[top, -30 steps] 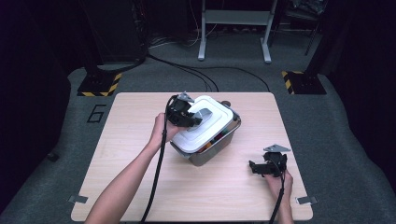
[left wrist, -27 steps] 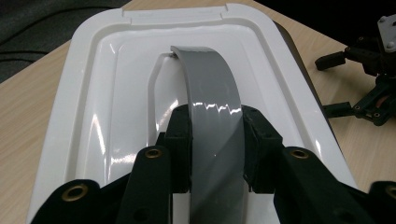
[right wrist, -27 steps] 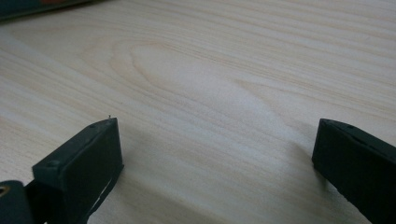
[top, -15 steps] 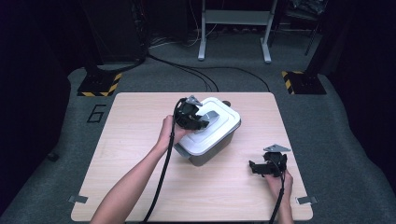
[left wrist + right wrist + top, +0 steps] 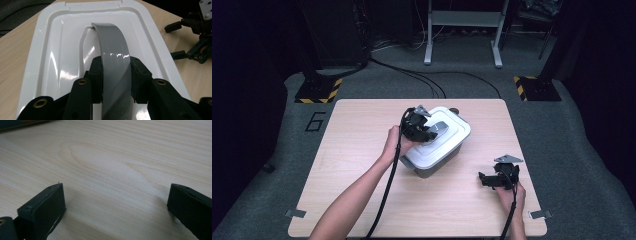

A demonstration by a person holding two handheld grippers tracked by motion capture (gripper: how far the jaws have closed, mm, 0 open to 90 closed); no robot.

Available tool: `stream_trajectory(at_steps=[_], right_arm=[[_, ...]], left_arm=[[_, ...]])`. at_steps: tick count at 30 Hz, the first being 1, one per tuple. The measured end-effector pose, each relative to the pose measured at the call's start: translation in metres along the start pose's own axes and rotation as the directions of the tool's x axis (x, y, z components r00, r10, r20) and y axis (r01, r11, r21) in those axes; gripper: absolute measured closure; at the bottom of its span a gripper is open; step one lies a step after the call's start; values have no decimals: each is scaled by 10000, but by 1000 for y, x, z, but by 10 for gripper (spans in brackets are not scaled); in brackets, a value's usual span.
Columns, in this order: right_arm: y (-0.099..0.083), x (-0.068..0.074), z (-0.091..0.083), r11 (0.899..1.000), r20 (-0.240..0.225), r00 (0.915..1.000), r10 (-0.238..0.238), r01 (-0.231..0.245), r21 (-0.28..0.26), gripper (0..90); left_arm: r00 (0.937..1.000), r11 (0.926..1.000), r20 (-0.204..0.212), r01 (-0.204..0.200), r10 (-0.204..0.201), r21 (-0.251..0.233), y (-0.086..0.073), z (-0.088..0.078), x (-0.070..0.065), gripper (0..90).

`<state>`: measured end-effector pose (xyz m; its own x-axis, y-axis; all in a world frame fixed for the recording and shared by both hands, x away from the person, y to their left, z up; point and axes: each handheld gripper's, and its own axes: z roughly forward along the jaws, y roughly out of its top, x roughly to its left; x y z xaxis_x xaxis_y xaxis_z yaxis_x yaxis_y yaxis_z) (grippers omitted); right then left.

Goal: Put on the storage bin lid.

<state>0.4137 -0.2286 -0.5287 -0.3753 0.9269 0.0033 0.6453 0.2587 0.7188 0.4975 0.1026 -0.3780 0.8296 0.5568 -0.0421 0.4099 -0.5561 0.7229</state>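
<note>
Left gripper (image 5: pixel 116 75) has swung over the glossy lid (image 5: pixel 62 50), fingers pinching its curved grey handle (image 5: pixel 113 47).

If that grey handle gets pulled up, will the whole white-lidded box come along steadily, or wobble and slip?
Probably fairly steadily: the left gripper is shut on the grey handle, which sits mid-lid. The handle looks like a stiff, glossy band, so it might slide between the pads. The box looks like light plastic, though any contents are hidden.
</note>
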Motion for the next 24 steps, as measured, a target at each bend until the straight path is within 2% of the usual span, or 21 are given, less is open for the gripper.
stream_trajectory(at_steps=[2,4,9,12,19,24], right_arm=[[0,0,0,10000,-2,10000,-1,1,1,8],[0,0,0,10000,-1,10000,2,-2,1,8],[0,0,0,10000,-1,10000,1,-1,1,8],[0,0,0,10000,-20,10000,17,-17,6,8],[0,0,0,10000,2,10000,-4,4,5,8],[0,0,0,10000,-17,10000,12,-12,7,8]], left_arm=[[10000,10000,61,55,-54,-35,0,-1,0,659],[9998,9998,157,131,-128,-169,0,-3,1,614],[9995,9994,189,256,-252,-223,-1,-11,4,440],[9996,9985,104,259,-254,-473,-2,-20,6,363],[9993,9967,-99,355,-363,-723,-9,-46,14,207],[9982,9948,-288,501,-528,-886,-21,-66,22,159]])
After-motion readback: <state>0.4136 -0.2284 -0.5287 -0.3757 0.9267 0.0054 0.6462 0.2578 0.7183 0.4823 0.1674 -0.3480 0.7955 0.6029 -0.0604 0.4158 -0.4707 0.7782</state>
